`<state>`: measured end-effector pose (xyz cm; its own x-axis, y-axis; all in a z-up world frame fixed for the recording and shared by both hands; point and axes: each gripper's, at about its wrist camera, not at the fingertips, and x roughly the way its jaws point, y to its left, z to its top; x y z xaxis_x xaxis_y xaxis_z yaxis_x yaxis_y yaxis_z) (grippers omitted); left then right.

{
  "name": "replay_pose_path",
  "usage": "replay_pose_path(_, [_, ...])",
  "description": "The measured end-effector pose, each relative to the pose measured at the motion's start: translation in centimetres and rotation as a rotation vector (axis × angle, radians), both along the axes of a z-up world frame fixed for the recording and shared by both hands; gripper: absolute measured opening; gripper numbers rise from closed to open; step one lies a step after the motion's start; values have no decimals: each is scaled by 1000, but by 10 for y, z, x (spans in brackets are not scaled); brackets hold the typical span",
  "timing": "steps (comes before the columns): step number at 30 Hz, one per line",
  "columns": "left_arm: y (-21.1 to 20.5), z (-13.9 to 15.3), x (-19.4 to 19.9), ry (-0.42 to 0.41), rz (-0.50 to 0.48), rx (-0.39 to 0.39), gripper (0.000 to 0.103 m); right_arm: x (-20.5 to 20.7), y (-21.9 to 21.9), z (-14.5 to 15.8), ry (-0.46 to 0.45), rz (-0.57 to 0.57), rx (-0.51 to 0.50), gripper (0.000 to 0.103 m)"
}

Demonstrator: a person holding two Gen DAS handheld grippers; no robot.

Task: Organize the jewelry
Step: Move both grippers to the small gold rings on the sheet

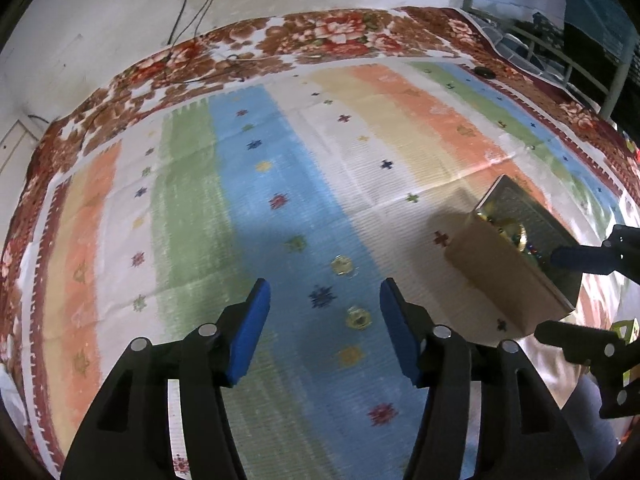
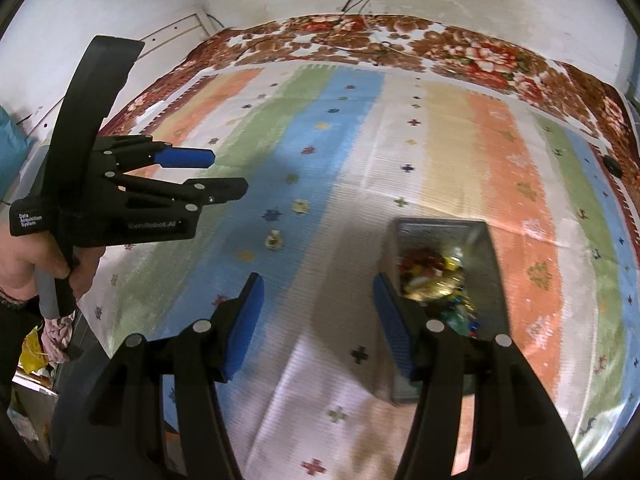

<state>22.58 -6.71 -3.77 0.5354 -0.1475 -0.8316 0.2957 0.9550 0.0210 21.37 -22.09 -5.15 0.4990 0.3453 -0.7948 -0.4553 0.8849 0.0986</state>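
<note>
well, left wrist view first: the left gripper [image 1: 325,300] points down at a striped mat [image 1: 248,184] spread over a floral blanket [image 1: 328,32]. its jaws stand open w/ nothing between the blue pads; no pad touches anything. two small gold jewelry pieces lie on the blue stripe: one [image 1: 359,317] just ahead in the gap btwn the pads, another [image 1: 342,266] a bit farther on. at right sits a cardboard box [image 1: 516,276], tilted in this view, w/ a heap of gold and coloured jewelry [image 1: 514,236] inside. the right gripper [image 1: 554,292] comes in from the right edge, one blue pad over the box's contents.

right wrist view: the right gripper [image 2: 318,316] has its jaws open too, empty. its right pad sits beside the near left edge of the box [image 2: 492,280], whether touching, can't tell. the jewelry heap [image 2: 436,284] fills the box's near half, blurred. both loose gold pieces [image 2: 274,239] [image 2: 300,205] lie on the blue stripe, well left of the box. left gripper [image 2: 226,172] hangs at left, jaws apart, held by a hand [image 2: 24,260].
</note>
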Motion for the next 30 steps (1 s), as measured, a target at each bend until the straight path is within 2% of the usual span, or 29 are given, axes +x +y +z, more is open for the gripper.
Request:
replay_pose_path(8, [20, -21, 9, 25, 14, -36, 66, 7, 37, -23, 31, 55, -38, 58])
replay_pose_path(13, [19, -30, 14, 31, -12, -38, 71, 16, 48, -39, 55, 62, -24, 59])
replay_pose_path(30, [19, -51, 35, 60, -84, -19, 71, 42, 81, -74, 100, 120, 4, 59])
